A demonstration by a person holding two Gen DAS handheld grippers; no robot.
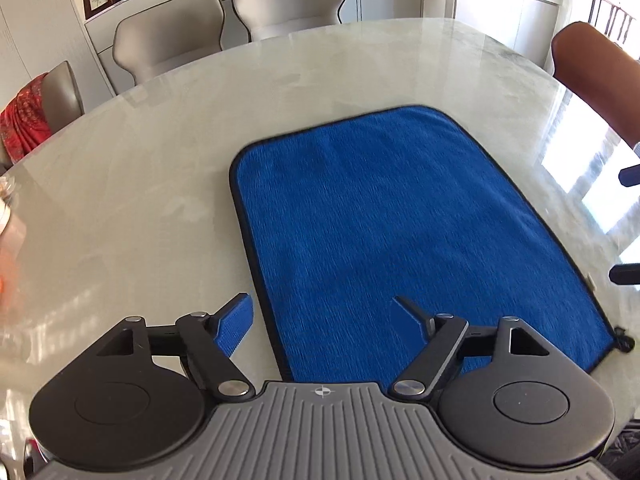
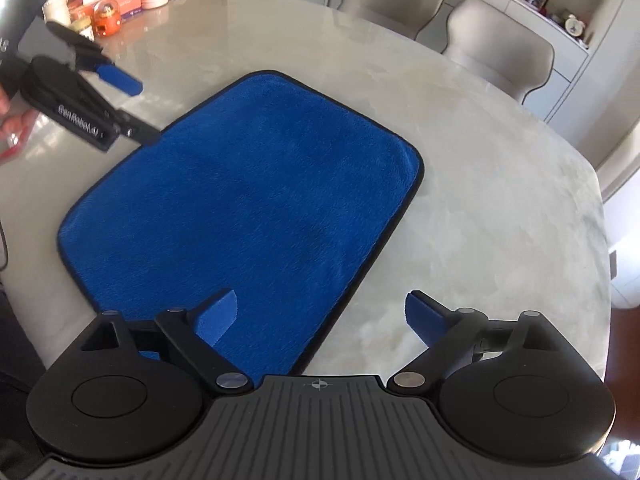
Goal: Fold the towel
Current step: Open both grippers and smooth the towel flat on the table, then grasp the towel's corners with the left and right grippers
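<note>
A blue towel [image 1: 400,220] with black trim lies flat on the pale marble table [image 1: 160,160]. It also fills the middle of the right wrist view, where the towel [image 2: 248,184] runs from lower centre to upper left. My left gripper [image 1: 322,308] hovers open over the towel's near left edge with nothing between its blue pads. My right gripper [image 2: 320,304] hovers open over the near right edge, also empty. The left gripper [image 2: 136,106] shows in the right wrist view above the towel's left side, held by a hand. The right gripper [image 1: 628,224] shows only as two dark tips at the frame's edge.
Several beige chairs [image 1: 280,0] stand along the far side of the table. Jars and boxes [image 2: 108,8] crowd the table's far left end. A red cloth [image 1: 24,120] hangs over a chair. A brown rounded shape [image 1: 592,76] sits at the right.
</note>
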